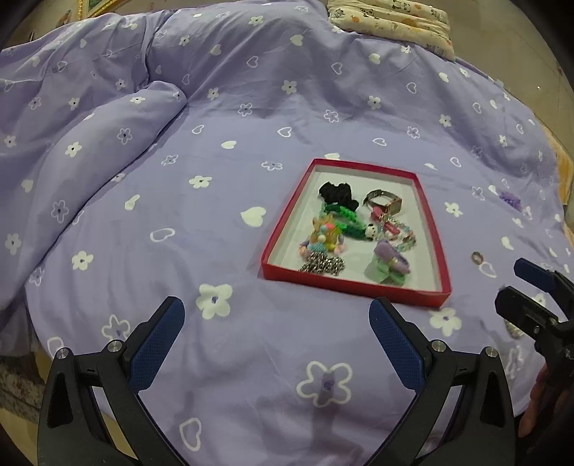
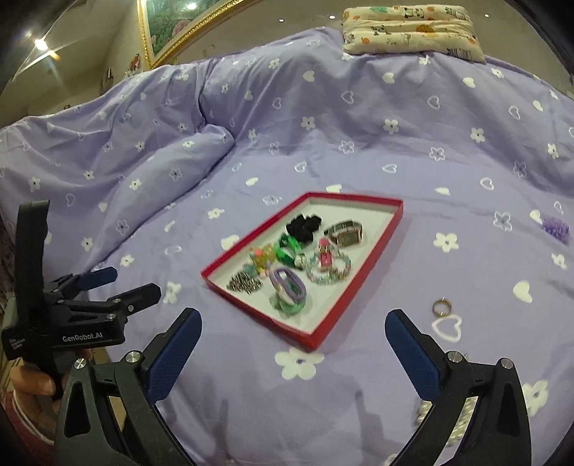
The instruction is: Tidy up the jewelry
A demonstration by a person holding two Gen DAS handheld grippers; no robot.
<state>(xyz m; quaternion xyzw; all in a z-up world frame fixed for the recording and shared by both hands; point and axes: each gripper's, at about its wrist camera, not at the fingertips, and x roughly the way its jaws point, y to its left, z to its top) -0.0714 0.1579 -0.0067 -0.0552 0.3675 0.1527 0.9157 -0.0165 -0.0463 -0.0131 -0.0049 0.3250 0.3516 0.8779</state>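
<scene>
A red-rimmed shallow tray (image 1: pixel 283 222) (image 2: pixel 351 294) lies on the purple bedspread, holding a black scrunchie (image 1: pixel 335 191) (image 2: pixel 303 224), a watch (image 1: pixel 382 202) (image 2: pixel 346 233), green and purple bands, beads and a chain. A small ring (image 1: pixel 477 257) (image 2: pixel 440 307) lies on the bedspread right of the tray. A purple scrunchie (image 1: pixel 509 199) (image 2: pixel 556 229) lies farther right. A pale beaded piece (image 2: pixel 425 408) shows under my right gripper's right finger. My left gripper (image 1: pixel 276 315) (image 2: pixel 134 283) is open and empty near the tray's front. My right gripper (image 2: pixel 292 322) (image 1: pixel 516 283) is open and empty, left of the ring.
A bunched purple duvet (image 1: pixel 89 125) (image 2: pixel 125 150) fills the left side. A patterned pillow (image 1: pixel 391 18) (image 2: pixel 412 28) lies at the far edge. A gold-framed picture (image 2: pixel 168 25) hangs on the wall behind.
</scene>
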